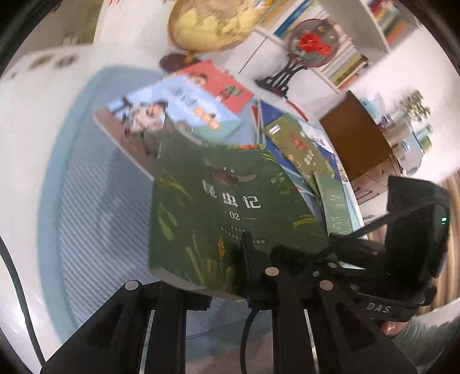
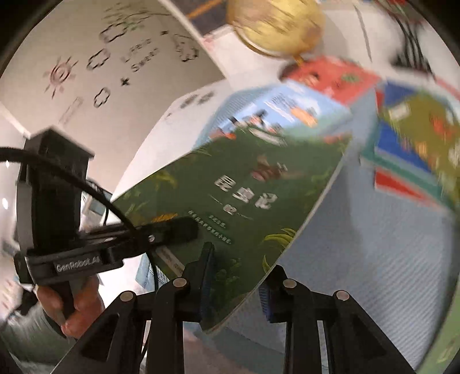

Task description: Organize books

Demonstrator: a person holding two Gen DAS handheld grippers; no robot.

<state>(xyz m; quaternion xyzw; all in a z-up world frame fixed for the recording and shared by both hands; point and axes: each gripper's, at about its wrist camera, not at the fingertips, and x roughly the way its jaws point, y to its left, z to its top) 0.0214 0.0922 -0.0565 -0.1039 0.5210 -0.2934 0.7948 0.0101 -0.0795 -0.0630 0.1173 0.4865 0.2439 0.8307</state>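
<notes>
A green book (image 1: pixel 230 195) with white title lettering is lifted, tilted, above a pale blue mat (image 1: pixel 95 201). My left gripper (image 1: pixel 224 267) is shut on its near edge, one finger over the cover and the other beneath. My right gripper (image 2: pixel 240 264) is shut on the same green book (image 2: pixel 230 187) at a near corner. In the left wrist view the right gripper (image 1: pixel 330 244) shows at the book's right side. The right wrist view has the left gripper (image 2: pixel 178 227) on the book's left side, with a hand (image 2: pixel 80 305) on its handle. Both views are blurred.
Behind the green book lie a light blue picture book (image 1: pixel 161 115) and a red book (image 1: pixel 218 80). A pile of several books (image 1: pixel 299 143) sits to the right. Further back are a golden globe (image 1: pixel 207 26), a round flower ornament (image 1: pixel 313 43) and white bookshelves (image 1: pixel 359 57).
</notes>
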